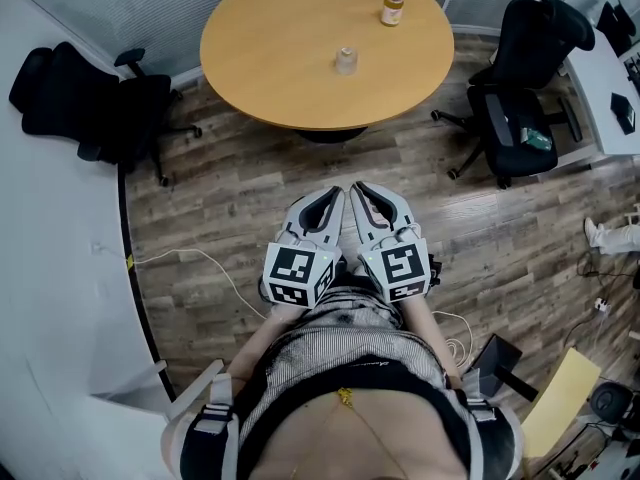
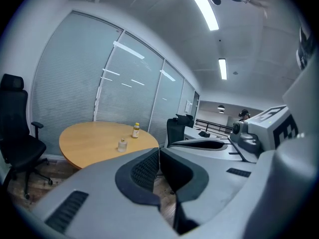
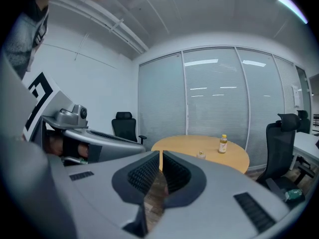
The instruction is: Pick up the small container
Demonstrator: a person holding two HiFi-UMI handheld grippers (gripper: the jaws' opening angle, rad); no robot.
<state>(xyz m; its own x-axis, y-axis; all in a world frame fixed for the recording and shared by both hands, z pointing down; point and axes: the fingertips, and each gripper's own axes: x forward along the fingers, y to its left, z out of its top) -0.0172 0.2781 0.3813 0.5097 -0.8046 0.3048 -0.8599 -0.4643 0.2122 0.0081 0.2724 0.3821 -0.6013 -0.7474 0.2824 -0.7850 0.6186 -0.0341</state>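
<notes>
Now both grippers are held close to the person's body, side by side and almost touching. The left gripper (image 1: 333, 196) has its jaws pressed together with nothing in them. The right gripper (image 1: 362, 190) is closed up tight the same way, with nothing between its jaws. Both point toward a round wooden desk (image 1: 270, 38) that is well apart from them, across a strip of wood floor (image 1: 230, 203). The small container (image 1: 346, 61) is clear and stands upright near the middle of the desk. A little bottle (image 1: 393, 7) with a yellow cap stands upright farther back on the desk, apart from the small container. A black office chair (image 1: 90, 103) sits to the left of the desk, and a second black chair (image 1: 525, 88) sits to the right. A white cable (image 1: 205, 260) lies on the floor on the person's left side.
</notes>
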